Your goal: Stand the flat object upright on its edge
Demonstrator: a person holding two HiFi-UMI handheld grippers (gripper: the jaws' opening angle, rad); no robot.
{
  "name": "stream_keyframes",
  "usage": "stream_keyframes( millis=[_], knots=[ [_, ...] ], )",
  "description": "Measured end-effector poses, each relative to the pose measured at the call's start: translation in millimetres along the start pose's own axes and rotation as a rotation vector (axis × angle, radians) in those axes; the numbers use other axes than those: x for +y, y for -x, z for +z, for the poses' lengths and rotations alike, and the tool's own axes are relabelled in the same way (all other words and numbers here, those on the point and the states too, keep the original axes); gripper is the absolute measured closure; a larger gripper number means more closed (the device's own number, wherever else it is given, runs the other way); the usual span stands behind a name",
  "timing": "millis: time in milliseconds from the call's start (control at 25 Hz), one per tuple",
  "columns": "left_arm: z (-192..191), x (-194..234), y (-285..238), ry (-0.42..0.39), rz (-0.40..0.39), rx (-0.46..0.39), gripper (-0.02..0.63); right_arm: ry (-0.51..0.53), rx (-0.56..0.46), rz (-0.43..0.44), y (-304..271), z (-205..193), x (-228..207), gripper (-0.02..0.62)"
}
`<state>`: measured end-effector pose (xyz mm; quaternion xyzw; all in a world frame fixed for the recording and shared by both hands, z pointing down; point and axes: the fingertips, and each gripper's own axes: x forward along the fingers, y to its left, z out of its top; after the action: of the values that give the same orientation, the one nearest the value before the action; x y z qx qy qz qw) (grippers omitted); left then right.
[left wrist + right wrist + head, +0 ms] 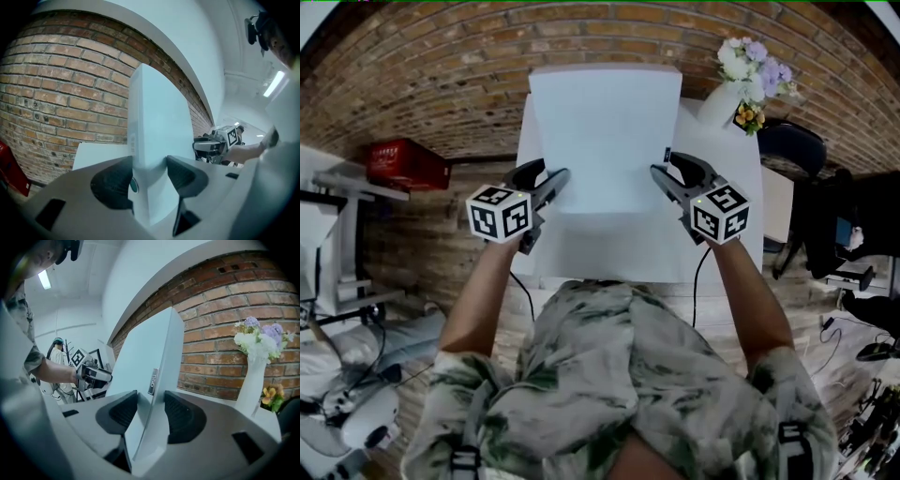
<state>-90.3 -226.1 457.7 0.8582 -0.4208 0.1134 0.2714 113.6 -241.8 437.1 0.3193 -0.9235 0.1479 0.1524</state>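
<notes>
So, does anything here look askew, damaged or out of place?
Nothing stands out. The flat white box is clamped at its two sides by the left gripper and right gripper, with no visible damage. The flower vase stands upright on the table's far right corner.

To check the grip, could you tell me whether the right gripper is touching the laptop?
Touching. The right gripper view shows the right gripper with both pads pressed against opposite faces of the laptop.

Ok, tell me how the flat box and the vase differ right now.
The flat box is broad and thin, clamped at its side edges by the left gripper and right gripper; the vase is narrow and stands untouched on the table. The vase holds flowers; the flat box carries nothing. Both are white.
</notes>
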Motion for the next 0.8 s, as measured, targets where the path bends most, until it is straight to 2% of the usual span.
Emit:
stream_keyframes(
  millis=[320, 600, 800],
  knots=[
    [18.8, 31.8, -12.5, -0.046, 0.029, 0.010, 0.364, 0.053, -0.002, -0.027, -32.8, 14.3, -12.7, 0.399],
    [28.0, 60.1, -30.2, -0.095, 0.077, 0.032, 0.364, 0.142, 0.011, -0.049, -63.3, 23.3, -29.4, 0.402],
    [37.4, 88.2, -41.1, -0.118, 0.098, 0.049, 0.364, 0.140, 0.019, -0.059, -93.9, 26.2, -41.9, 0.405]
  ],
)
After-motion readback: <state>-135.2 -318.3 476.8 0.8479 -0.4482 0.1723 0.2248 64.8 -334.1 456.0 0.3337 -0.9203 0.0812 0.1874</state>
